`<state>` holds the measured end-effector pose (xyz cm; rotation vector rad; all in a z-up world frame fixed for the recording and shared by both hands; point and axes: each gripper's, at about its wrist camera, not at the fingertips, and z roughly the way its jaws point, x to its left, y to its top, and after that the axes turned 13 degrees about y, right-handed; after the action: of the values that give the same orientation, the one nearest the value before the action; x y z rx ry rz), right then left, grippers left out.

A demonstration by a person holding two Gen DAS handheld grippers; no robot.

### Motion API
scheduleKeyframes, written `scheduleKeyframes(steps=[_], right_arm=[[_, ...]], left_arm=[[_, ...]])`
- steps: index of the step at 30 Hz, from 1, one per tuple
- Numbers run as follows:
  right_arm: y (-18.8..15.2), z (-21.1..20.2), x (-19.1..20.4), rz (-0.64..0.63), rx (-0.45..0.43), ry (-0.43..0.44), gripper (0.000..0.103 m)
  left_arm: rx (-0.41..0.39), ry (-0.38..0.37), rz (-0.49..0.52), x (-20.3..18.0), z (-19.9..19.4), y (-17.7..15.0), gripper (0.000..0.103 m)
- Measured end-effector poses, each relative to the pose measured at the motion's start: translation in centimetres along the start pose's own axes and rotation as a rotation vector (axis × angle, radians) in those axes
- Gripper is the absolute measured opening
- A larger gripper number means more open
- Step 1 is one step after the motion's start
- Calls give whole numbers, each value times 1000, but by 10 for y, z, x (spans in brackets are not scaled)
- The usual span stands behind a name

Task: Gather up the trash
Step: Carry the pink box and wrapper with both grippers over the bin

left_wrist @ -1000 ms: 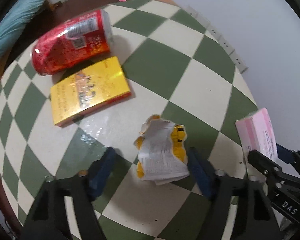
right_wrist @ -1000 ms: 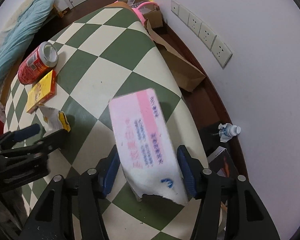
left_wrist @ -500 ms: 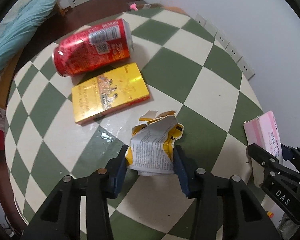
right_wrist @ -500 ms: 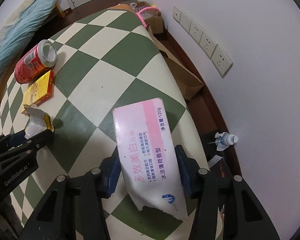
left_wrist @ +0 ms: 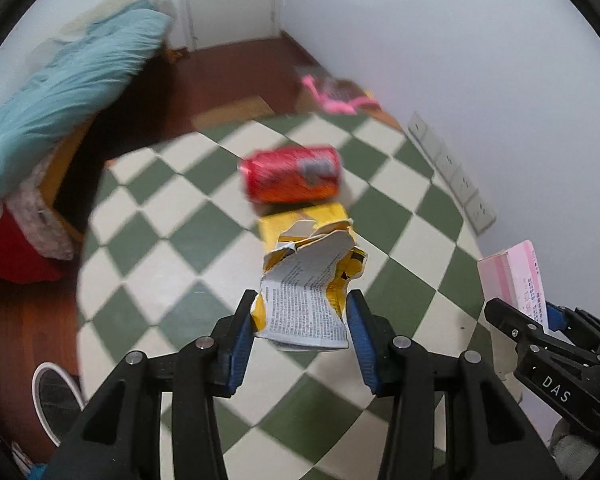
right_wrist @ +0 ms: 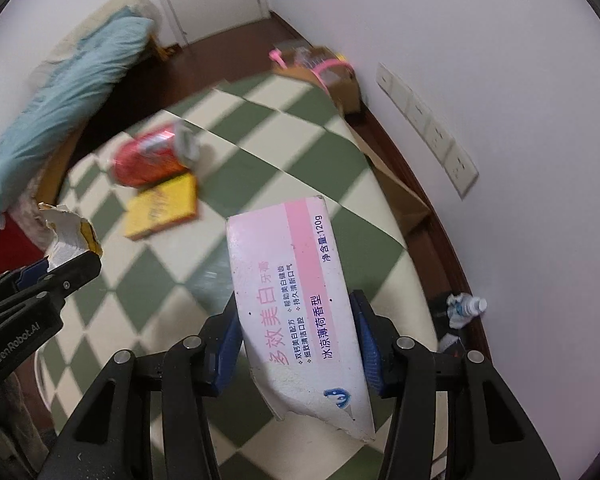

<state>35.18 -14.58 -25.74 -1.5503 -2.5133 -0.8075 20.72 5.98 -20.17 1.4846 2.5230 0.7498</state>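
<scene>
My left gripper is shut on a crumpled yellow and white paper wrapper and holds it above the checkered table. The wrapper also shows in the right wrist view. My right gripper is shut on a pink and white toothpaste box, held above the table's right edge; the box also shows in the left wrist view. A red soda can lies on its side on the table, with a flat yellow box just in front of it.
A cardboard box with pink straps stands on the floor by the wall. A small plastic bottle lies on the floor at the right. A blue pillow is at the left. Wall sockets line the wall.
My left gripper closed on the wrapper and lifted it off the table. Both grippers rose and tilted up, so the can and yellow box now look farther away.
</scene>
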Motion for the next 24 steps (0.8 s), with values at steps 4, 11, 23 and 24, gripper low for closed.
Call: scheduleKeyframes(steps=[4, 11, 23, 24], right_arm=[[1, -23, 40, -45, -43, 56, 53], [-4, -44, 136, -140, -83, 177, 53], [-51, -7, 353, -334, 21, 433, 53], [-60, 3, 374, -353, 48, 450, 53]], left_arm=[[-52, 35, -70, 51, -34, -4, 41], [-115, 129, -184, 153, -82, -26, 41], [-94, 293, -426, 341, -108, -100, 41], [-79, 303, -449, 356, -104, -109, 41]])
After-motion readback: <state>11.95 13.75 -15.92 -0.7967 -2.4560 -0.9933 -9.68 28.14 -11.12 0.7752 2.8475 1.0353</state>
